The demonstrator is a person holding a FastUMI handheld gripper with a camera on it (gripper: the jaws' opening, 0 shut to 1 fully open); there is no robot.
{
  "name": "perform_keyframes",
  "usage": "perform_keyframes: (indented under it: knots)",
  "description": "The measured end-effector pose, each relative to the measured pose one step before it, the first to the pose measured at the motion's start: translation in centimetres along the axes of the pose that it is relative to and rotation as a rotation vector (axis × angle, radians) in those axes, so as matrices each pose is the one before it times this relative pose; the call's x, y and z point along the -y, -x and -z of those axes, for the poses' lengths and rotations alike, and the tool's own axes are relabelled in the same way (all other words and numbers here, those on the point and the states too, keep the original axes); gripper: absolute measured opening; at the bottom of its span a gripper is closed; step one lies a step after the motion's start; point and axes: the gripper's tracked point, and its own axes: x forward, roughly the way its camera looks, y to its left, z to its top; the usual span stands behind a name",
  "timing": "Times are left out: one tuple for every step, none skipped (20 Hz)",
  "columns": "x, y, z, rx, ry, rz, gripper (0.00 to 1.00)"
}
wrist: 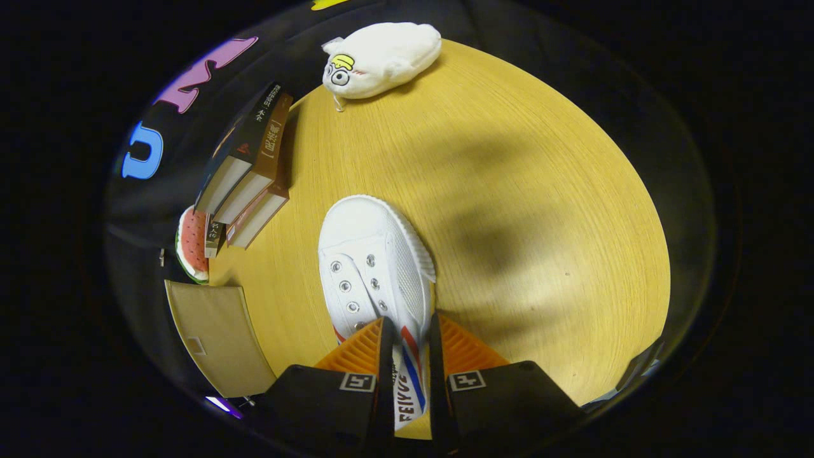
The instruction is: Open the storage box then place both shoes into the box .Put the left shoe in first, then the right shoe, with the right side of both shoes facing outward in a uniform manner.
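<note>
So the tongs (407, 337) at the bottom centre of the frame are clenched on the white canvas sneaker with the red and blue side stripes (375, 267), both fingers pressing its side wall near the heel. The toe points away toward the middle of the frame, over the light wooden tabletop (521, 191). Upper left there's a row of brown and black hardcover books (251, 165) with a watermelon-slice shaped thing (191, 245) next to them. A white plush toy with a cartoon face (378, 60) sits at the top. Lower left, a tan cardboard flap (219, 337) sticks in.
</note>
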Motion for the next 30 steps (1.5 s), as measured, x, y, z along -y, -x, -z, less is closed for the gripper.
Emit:
perform_keyframes:
  knots:
    - [0.009, 0.041, 0.142, -0.00155, -0.02416, -0.02105, 0.25]
    - [-0.115, -0.193, 0.085, -0.00825, -0.01704, -0.0224, 0.15]
    - [-0.052, 0.133, 0.035, 0.00025, -0.03422, -0.01604, 0.14]
    - [-0.176, 0.135, 0.368, -0.01119, -0.02689, -0.01888, 0.11]
    - [-0.154, 0.249, 0.189, 0.00074, -0.03567, -0.01677, 0.11]
    - [-0.15, 0.224, 0.317, -0.00886, -0.03296, -0.01148, 0.11]
    - [-0.108, 0.396, 0.359, -0.00242, -0.01856, -0.01057, 0.1]
    - [-0.197, 0.268, 0.296, 0.00351, 0.00787, -0.00072, 0.11]
    - [-0.076, 0.302, 0.047, 0.00901, 0.01837, 0.00429, 0.1]
    - [-0.429, 0.444, 0.158, 0.00582, 0.02142, 0.0058, 0.1]
    - [-0.586, 0.654, 0.218, 0.00505, 0.02336, 0.00052, 0.11]
    - [-0.678, 0.721, 0.189, 0.00758, 0.02602, -0.00262, 0.1]
    - [-0.846, 0.637, 0.04, 0.00867, 0.02492, -0.00051, 0.1]
    - [-0.953, 0.593, -0.03, 0.01045, 0.02393, -0.00019, 0.1]
    - [-1.095, 0.516, -0.037, 0.01, 0.02124, -0.0028, 0.1]
    - [-1.198, 0.537, -0.008, 0.01211, 0.01669, -0.00366, 0.1]
    - [-1.253, 0.529, -0.016, 0.00833, 0.01413, -0.0056, 0.1]
    - [-1.259, 0.68, 0.132, 0.00786, 0.00963, -0.00599, 0.1]
    - [-1.29, 0.634, 0.04, 0.00723, 0.00784, -0.00689, 0.1]
    - [-1.426, 0.73, 0.078, 0.0107, 0.00506, -0.00755, 0.1]
    - [-1.461, 0.642, 0.142, 0.00896, 0.00504, -0.01062, 0.1]
    - [-1.576, 0.646, 0.133, 0.0134, -0.00036, -0.01143, 0.1]
    - [-1.692, 0.548, 0.184, 0.01092, -0.00199, -0.01421, 0.1]
    - [-1.793, 0.456, 0.129, 0.0105, -0.00559, -0.01748, 0.1]
    - [-1.762, 0.278, 0.336, 0.00796, -0.00935, -0.02118, 0.1]
    - [-1.813, 0.261, 0.383, 0.00317, -0.01543, -0.02059, 0.1]
    - [-1.768, 0.133, 0.448, 0.00309, -0.01201, -0.01732, 0.1]
    - [-1.628, -0.129, 0.479, 0.0047, -0.00424, -0.01448, 0.1]
    - [-1.541, -0.336, 0.542, 0.00505, 0.0025, -0.01116, 0.1]
    - [-1.421, -0.321, 0.603, 0.00214, 0.00793, -0.0075, 0.1]
